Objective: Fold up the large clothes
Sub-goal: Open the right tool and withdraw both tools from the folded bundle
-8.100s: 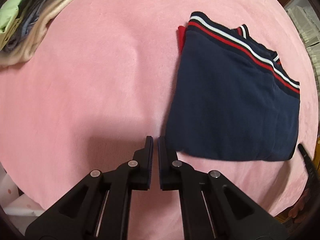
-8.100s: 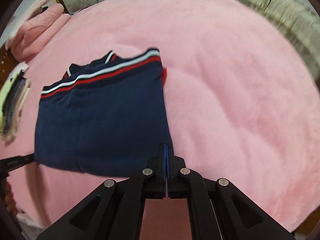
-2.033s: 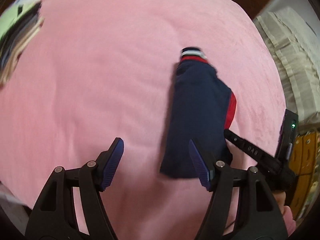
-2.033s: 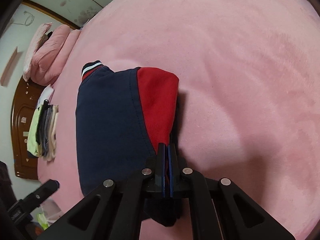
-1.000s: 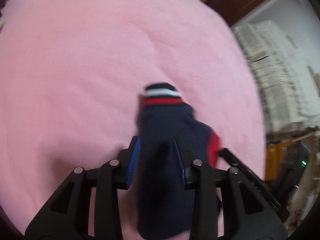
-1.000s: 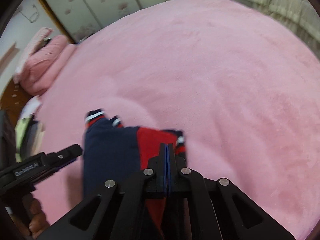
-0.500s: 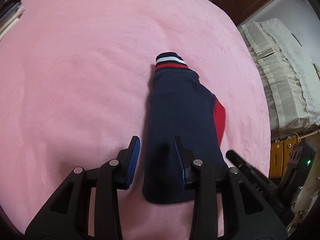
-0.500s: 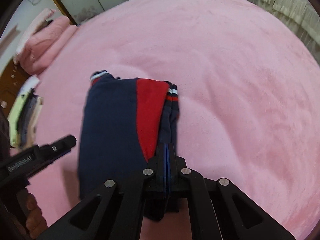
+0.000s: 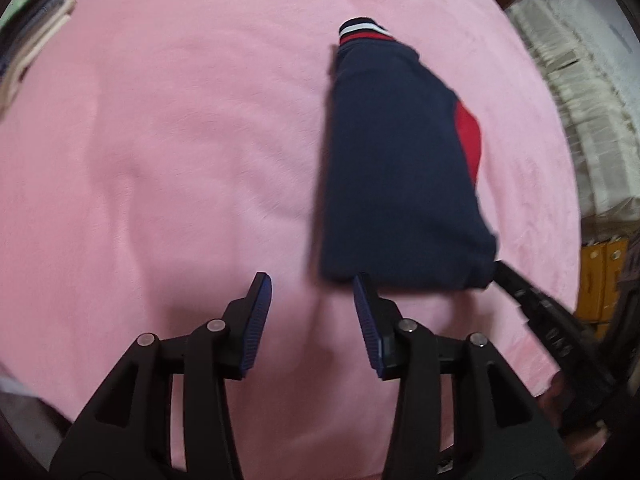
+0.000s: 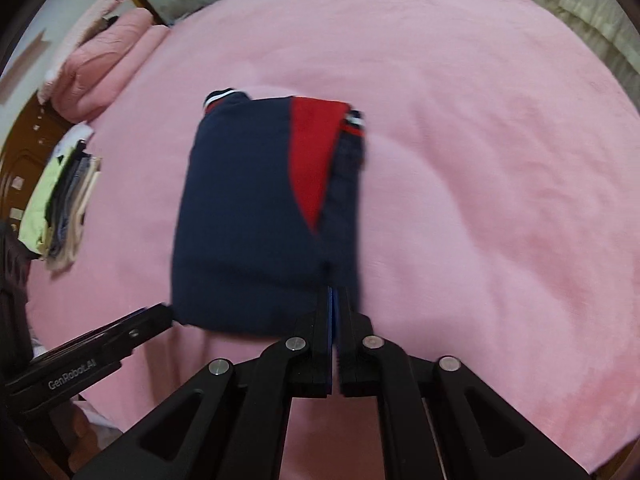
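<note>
A navy sweater [image 9: 400, 180] with a red panel and striped cuffs lies folded in a compact oblong on the pink bed cover [image 9: 180, 140]. In the right wrist view the sweater [image 10: 248, 216] lies straight ahead. My left gripper [image 9: 312, 284] hovers just short of its near edge; its jaws are opening and hold nothing. My right gripper [image 10: 334, 292] pinches the near right corner, its jaws starting to part by only a sliver. From the left wrist view the right gripper [image 9: 500, 270] touches that corner. The left gripper [image 10: 160, 316] shows side-on at the near left corner.
A stack of folded clothes [image 10: 60, 208] sits at the bed's left edge, also the stack of clothes [image 9: 28, 40] at top left. Pink pillows [image 10: 100, 64] lie by the wooden headboard [image 10: 20, 160]. White lace bedding [image 9: 580, 100] and a yellow object [image 9: 600, 276] lie beyond the right edge.
My left gripper has let go of the sweater, drawn back from it and spread its jaws wider. The sweater has settled flat. My right gripper stays at the near corner.
</note>
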Demonstrator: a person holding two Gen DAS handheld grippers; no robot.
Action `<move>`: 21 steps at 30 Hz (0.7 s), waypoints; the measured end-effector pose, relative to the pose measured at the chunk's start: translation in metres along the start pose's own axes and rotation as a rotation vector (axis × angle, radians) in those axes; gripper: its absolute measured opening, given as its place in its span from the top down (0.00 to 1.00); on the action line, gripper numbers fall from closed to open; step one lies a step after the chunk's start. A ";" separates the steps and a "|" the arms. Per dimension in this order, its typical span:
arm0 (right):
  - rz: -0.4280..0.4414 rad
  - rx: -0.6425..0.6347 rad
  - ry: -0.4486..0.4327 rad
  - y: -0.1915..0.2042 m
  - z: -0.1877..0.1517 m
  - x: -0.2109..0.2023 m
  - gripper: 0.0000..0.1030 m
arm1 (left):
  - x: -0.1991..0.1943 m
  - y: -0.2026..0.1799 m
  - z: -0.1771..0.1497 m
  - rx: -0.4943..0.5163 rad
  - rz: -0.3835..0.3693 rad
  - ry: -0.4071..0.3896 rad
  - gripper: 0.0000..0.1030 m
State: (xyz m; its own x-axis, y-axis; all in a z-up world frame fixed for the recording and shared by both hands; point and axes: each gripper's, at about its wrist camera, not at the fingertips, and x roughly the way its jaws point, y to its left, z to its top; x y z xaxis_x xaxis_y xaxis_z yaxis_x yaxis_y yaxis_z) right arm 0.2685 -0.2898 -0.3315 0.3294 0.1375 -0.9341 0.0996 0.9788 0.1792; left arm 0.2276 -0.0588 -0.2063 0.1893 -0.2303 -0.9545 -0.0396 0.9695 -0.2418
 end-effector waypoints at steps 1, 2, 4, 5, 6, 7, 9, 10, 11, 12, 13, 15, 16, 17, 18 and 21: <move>-0.007 0.000 0.013 -0.002 0.000 -0.004 0.93 | -0.002 -0.003 -0.001 0.021 0.027 0.005 0.59; -0.006 -0.004 0.028 -0.003 0.000 -0.007 0.91 | -0.004 -0.005 -0.001 0.041 0.050 0.006 0.57; 0.003 -0.018 0.057 -0.003 0.001 -0.014 0.76 | -0.011 -0.014 -0.002 0.089 0.095 0.012 0.49; 0.017 -0.031 0.076 -0.002 0.003 -0.017 0.72 | -0.015 -0.017 -0.002 0.100 0.095 0.014 0.47; 0.026 -0.044 0.090 0.000 0.004 -0.019 0.63 | -0.023 -0.021 -0.001 0.115 0.086 0.014 0.47; 0.034 -0.064 0.109 0.000 0.006 -0.024 0.60 | -0.027 -0.025 0.000 0.122 0.079 0.013 0.46; 0.044 -0.093 0.122 0.004 0.006 -0.033 0.45 | -0.036 -0.031 0.004 0.131 0.071 0.014 0.39; 0.047 -0.105 0.120 0.007 0.007 -0.039 0.35 | -0.039 -0.033 0.006 0.130 0.073 0.015 0.37; 0.048 -0.112 0.113 0.010 0.007 -0.043 0.30 | -0.040 -0.037 0.007 0.132 0.072 0.015 0.32; 0.048 -0.117 0.101 0.012 0.008 -0.048 0.22 | -0.041 -0.041 0.010 0.134 0.068 0.014 0.28; 0.047 -0.119 0.088 0.013 0.008 -0.053 0.20 | -0.042 -0.042 0.011 0.135 0.076 0.012 0.27; 0.045 -0.119 0.076 0.014 0.009 -0.060 0.19 | -0.045 -0.045 0.012 0.135 0.093 0.007 0.24; 0.043 -0.117 0.080 0.014 0.009 -0.063 0.19 | -0.047 -0.046 0.011 0.138 0.093 0.004 0.24; 0.043 -0.115 0.083 0.014 0.009 -0.065 0.18 | -0.048 -0.047 0.010 0.143 0.089 0.001 0.24; 0.042 -0.112 0.085 0.013 0.009 -0.066 0.18 | -0.050 -0.048 0.010 0.147 0.086 0.004 0.24; 0.034 -0.114 0.085 0.012 0.011 -0.065 0.18 | -0.049 -0.049 0.009 0.157 0.080 0.017 0.24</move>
State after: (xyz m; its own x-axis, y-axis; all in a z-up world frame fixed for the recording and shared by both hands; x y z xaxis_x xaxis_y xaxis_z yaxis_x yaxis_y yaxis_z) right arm 0.2582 -0.2884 -0.2650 0.2501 0.1783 -0.9517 -0.0188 0.9836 0.1794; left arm 0.2292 -0.0938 -0.1458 0.1750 -0.1516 -0.9728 0.0998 0.9857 -0.1357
